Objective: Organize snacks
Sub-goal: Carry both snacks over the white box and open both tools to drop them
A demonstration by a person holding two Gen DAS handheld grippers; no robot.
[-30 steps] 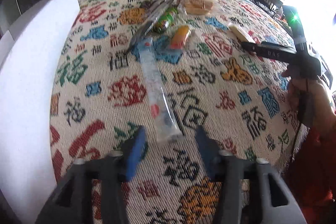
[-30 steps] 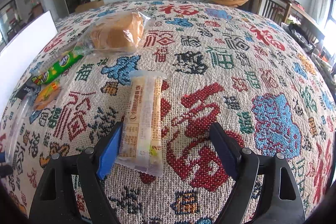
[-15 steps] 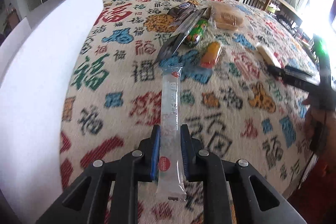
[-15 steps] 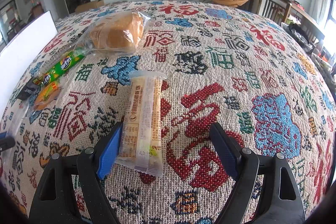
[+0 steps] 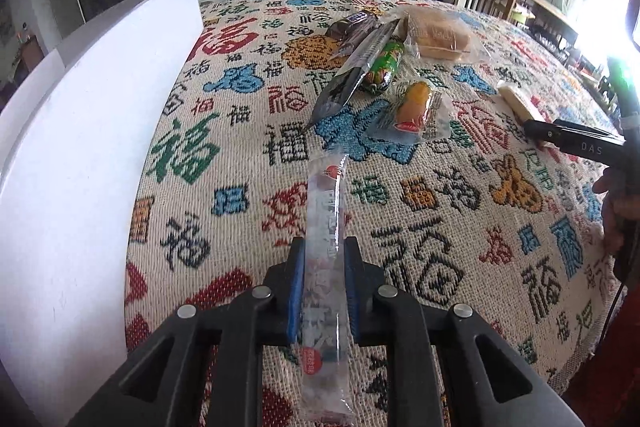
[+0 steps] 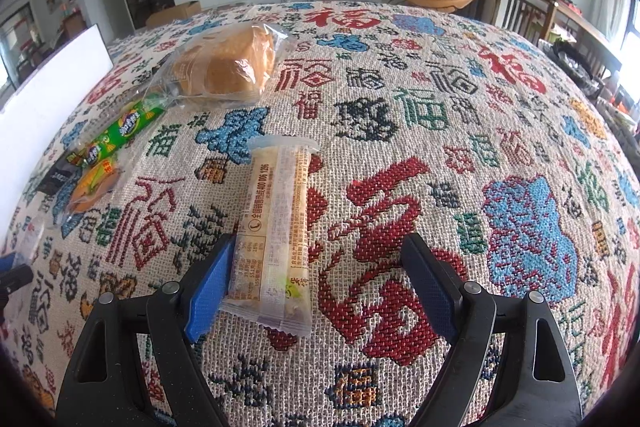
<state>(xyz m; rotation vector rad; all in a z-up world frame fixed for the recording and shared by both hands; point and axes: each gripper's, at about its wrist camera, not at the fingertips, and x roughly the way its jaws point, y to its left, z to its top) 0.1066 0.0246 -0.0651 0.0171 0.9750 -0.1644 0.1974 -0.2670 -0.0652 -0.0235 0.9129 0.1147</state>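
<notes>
My left gripper (image 5: 322,267) is shut on a long clear snack stick packet (image 5: 326,219) with red round labels; the packet runs forward between the blue pads and sticks out behind them. My right gripper (image 6: 318,267) stands open over a pale yellow wafer packet (image 6: 276,223) that lies flat on the cloth, close to the left pad and apart from the right one. Further off lie a bagged bread bun (image 6: 226,65), a green roll packet (image 6: 120,135), an orange snack in clear wrap (image 6: 94,187) and a dark long pouch (image 5: 352,75).
The snacks lie on a woven cloth with coloured characters (image 5: 224,155). A white box wall (image 5: 72,163) stands along the left side. The right gripper (image 5: 576,143) and a hand (image 5: 618,203) show at the right edge of the left wrist view. Chairs and a TV cabinet stand behind.
My left gripper moved in over the clear stick packet and closed on it; the packet now points straight ahead. The right gripper and the wafer packet stayed put.
</notes>
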